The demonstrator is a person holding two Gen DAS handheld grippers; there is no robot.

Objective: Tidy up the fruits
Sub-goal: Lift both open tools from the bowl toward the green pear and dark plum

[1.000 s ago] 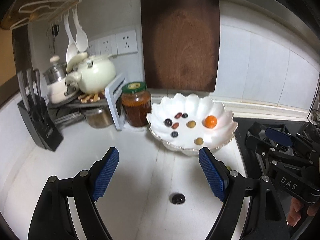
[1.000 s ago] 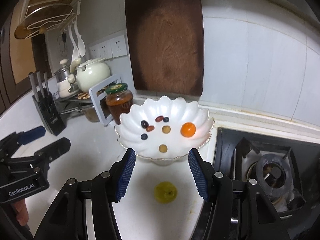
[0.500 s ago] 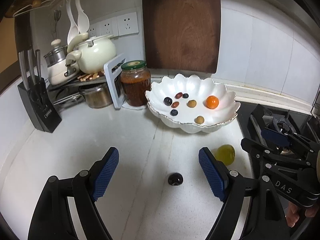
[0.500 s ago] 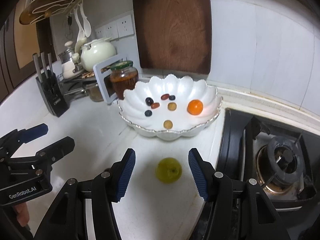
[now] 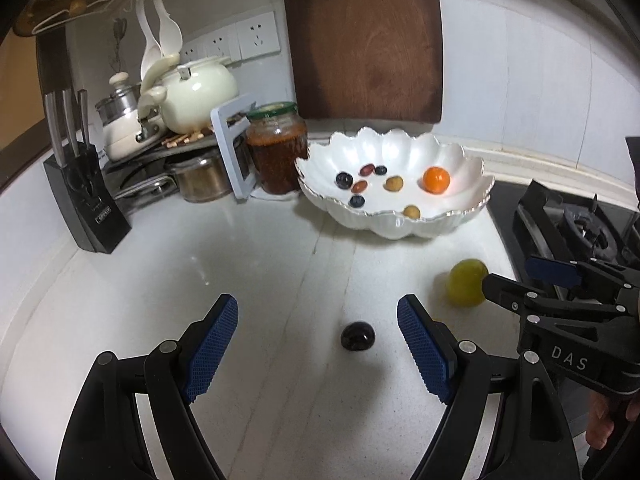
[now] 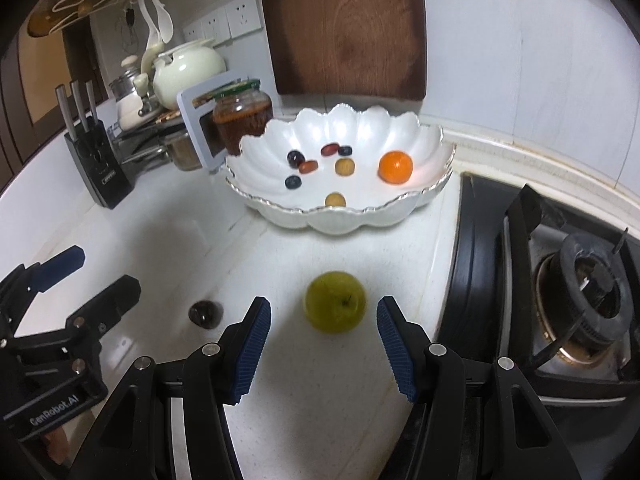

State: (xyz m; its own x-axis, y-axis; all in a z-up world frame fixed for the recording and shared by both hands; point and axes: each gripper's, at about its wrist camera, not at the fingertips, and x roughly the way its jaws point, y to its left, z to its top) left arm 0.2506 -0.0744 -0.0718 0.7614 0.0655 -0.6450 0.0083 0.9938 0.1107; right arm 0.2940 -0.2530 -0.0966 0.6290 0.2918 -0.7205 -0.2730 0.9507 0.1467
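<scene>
Both grippers have sunk toward the surface, the right gripper (image 6: 323,340) released astride the green fruit (image 6: 335,307) near the bowl (image 6: 404,216), the left gripper (image 5: 318,346) released around the dark grape (image 5: 357,335); either round fruit could roll off if nudged by one finger first.

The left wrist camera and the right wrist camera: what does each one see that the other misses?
Only the left wrist view shows the left gripper from behind, open around the dark grape. Only the right wrist view shows the right gripper from behind, open around the green fruit, plus the whole stove burner. Both share the white bowl with its small fruits, the jar and the cutting board.
</scene>
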